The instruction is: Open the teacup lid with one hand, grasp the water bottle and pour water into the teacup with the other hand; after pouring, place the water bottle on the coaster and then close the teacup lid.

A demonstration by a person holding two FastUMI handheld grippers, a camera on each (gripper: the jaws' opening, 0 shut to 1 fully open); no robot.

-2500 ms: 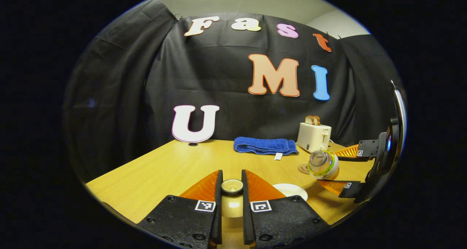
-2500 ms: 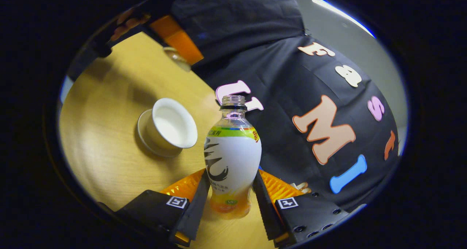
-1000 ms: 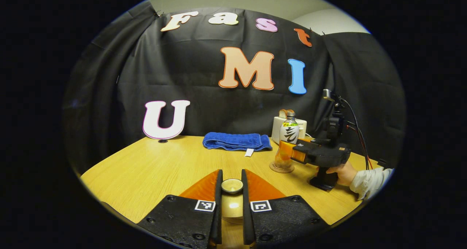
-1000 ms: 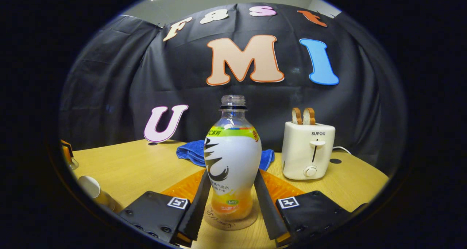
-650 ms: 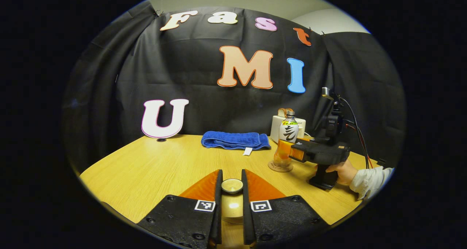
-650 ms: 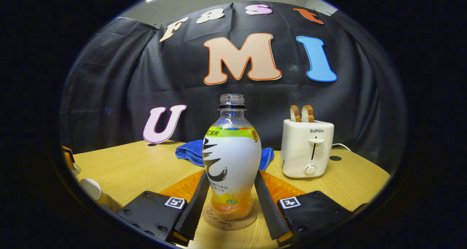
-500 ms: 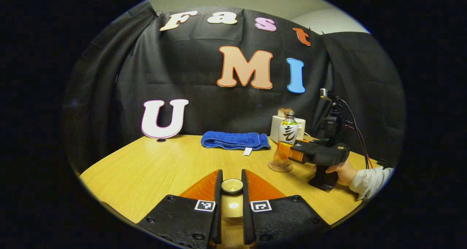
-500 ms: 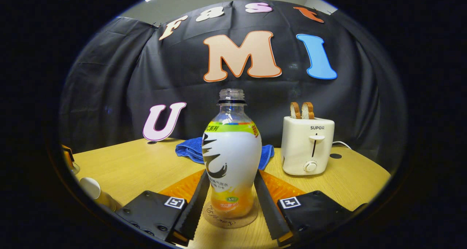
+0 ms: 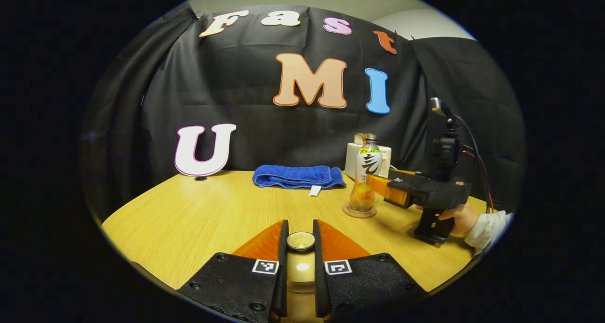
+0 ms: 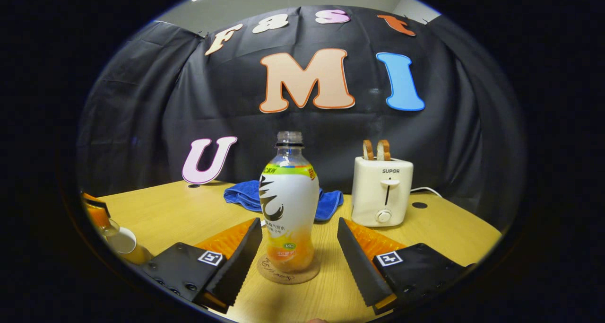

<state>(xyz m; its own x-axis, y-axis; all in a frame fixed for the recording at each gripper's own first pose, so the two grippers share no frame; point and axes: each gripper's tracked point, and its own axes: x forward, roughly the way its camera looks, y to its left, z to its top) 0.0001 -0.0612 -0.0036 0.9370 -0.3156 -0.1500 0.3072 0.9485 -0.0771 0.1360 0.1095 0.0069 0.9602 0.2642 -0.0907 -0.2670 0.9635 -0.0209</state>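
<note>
My right tool (image 10: 299, 259) is open, its two fingers spread wide to either side of the water bottle (image 10: 288, 209) and clear of it. The bottle stands upright and uncapped on the round coaster (image 10: 288, 271), orange liquid filling its lower part. From the left gripper view I see the same bottle (image 9: 367, 174) on its coaster (image 9: 359, 211) toward the right of the desk (image 9: 198, 209), with my right tool (image 9: 378, 185) next to it and my hand (image 9: 457, 218) on the grip, a light sleeve at the wrist.

My left tool (image 9: 300, 247) is closed on the teacup lid (image 9: 300, 241), both fingers pressing on the round knob between them; it holds the lid up off the desk. In the right gripper view, that left tool (image 10: 97, 214) sits at the far left edge, and a white teacup (image 10: 124, 242) stands just below it near the desk's edge.

Behind the bottle lies a folded blue towel (image 10: 246, 195), and to its right a cream toaster (image 10: 382, 190) with two slices of bread (image 10: 373, 149) sticking up from its slots. Toaster and towel stand near the black cloth wall (image 10: 142, 115).
</note>
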